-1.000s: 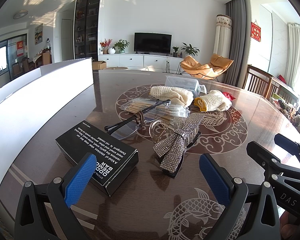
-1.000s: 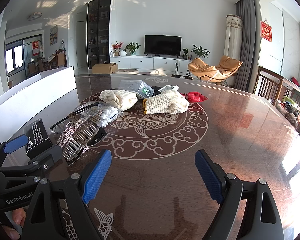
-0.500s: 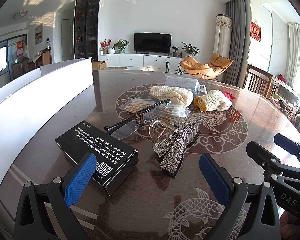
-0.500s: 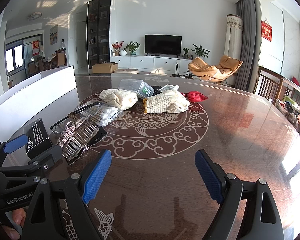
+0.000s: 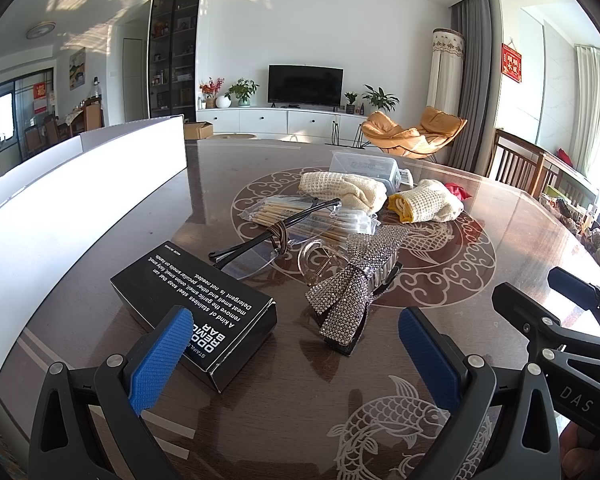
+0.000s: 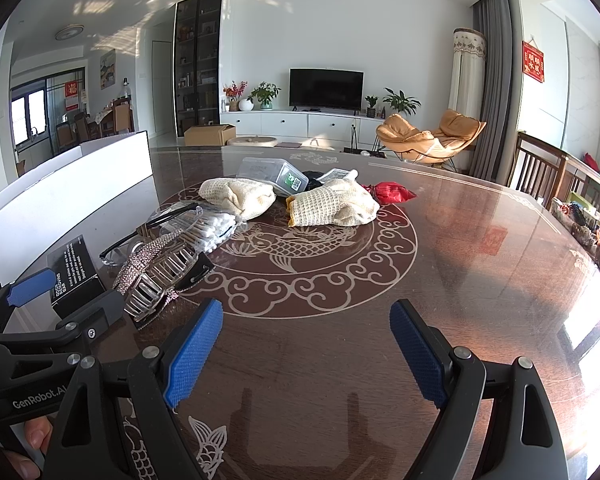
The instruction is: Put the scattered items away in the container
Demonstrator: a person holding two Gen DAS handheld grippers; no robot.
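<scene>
Just behind the black box sit the glasses, with a rhinestone bow clip to its right; the white container runs along its left. Left gripper and right gripper both hover spread wide, holding nothing, over the table.

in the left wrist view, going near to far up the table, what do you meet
black box → rhinestone bow clip → glasses → cotton swab pack → cream knit cloth → clear plastic box
</scene>
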